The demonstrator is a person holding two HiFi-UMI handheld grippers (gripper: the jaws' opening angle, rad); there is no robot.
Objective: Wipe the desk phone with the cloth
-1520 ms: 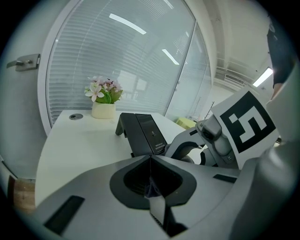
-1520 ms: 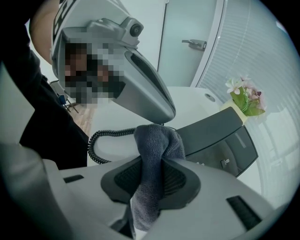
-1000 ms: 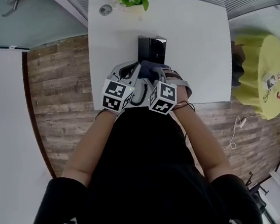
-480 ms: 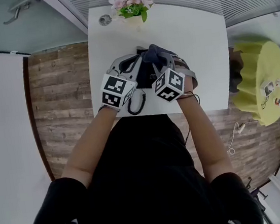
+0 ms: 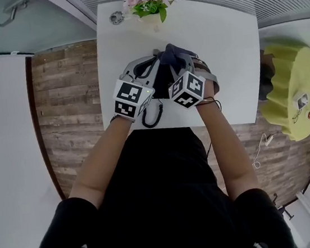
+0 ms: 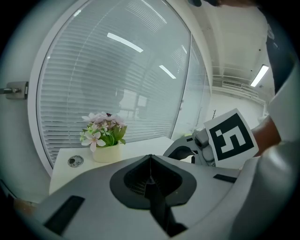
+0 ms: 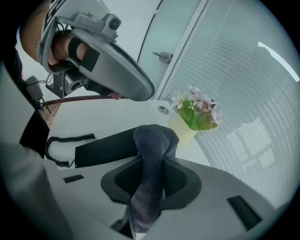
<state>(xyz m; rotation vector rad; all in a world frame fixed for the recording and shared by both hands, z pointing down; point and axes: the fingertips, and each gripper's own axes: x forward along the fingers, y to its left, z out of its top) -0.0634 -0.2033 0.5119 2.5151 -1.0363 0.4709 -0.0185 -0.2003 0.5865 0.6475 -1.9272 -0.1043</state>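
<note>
Head view: both grippers hung over the desk phone (image 5: 162,85) on the white table (image 5: 225,54), near its front edge. Left gripper view: the left gripper (image 6: 150,180) was clenched on nothing. Right gripper view: the right gripper (image 7: 150,178) pinched the grey cloth (image 7: 154,138) (bunched, drooping) just above the flat black desk phone (image 7: 105,147). Pressing the cloth's tip flat should wipe best.

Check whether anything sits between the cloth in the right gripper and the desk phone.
Nothing visible does. The right gripper has its jaws shut on the cloth, which sits right by the desk phone. The flower pot stands beyond the phone, out of the way.
</note>
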